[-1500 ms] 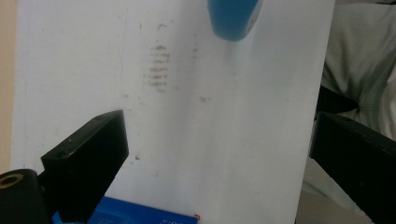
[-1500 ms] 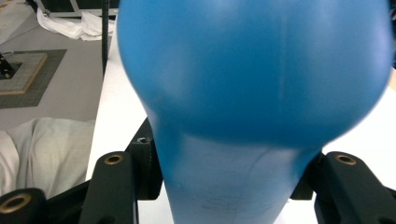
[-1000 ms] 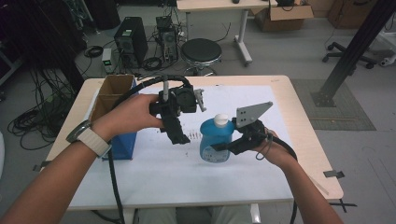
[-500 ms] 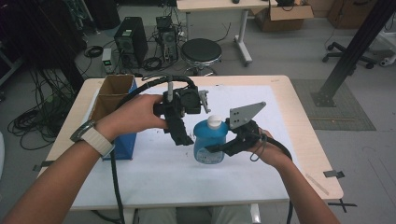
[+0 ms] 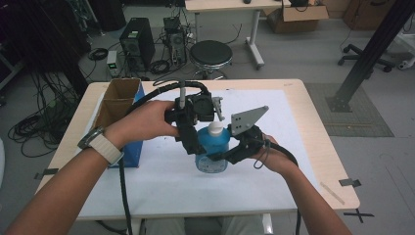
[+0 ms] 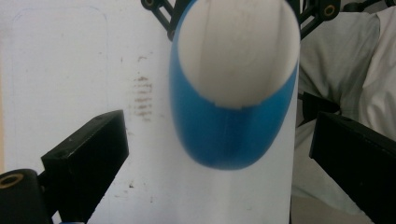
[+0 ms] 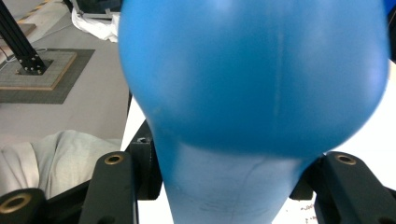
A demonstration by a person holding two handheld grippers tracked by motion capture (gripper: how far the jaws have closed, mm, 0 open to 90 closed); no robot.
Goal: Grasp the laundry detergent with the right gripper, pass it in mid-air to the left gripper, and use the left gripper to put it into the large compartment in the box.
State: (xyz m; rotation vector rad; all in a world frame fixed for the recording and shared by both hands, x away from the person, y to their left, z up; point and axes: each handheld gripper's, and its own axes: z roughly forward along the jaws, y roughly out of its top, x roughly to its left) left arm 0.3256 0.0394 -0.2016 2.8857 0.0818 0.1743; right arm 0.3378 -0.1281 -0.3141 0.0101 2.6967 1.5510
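A workshop floor with computer towers, loose cables and a round black stool (image 5: 210,55) lies beyond a light wooden table (image 5: 313,122) covered by a white sheet (image 5: 161,186). An open cardboard box with blue sides (image 5: 120,105) stands at the table's left edge. Near the middle of the sheet a blue bottle with a white cap (image 5: 212,147) stands upright. The right tongs (image 5: 222,157) approach from the right and are clamped on the lower body of the bottle; in the right gripper view the two black jaws sit on either side of the narrower blue section, pressed against it, with the wider part of the bottle bulging above them. The left tongs (image 5: 192,146) come down from above at the bottle's upper left, held by the person's left hand (image 5: 147,121), which wears a watch with a pale strap. In the left gripper view the jaws stand wide apart, one on each side of the white cap (image 6: 238,51) and blue shoulder, with clear gaps on both sides and no contact.
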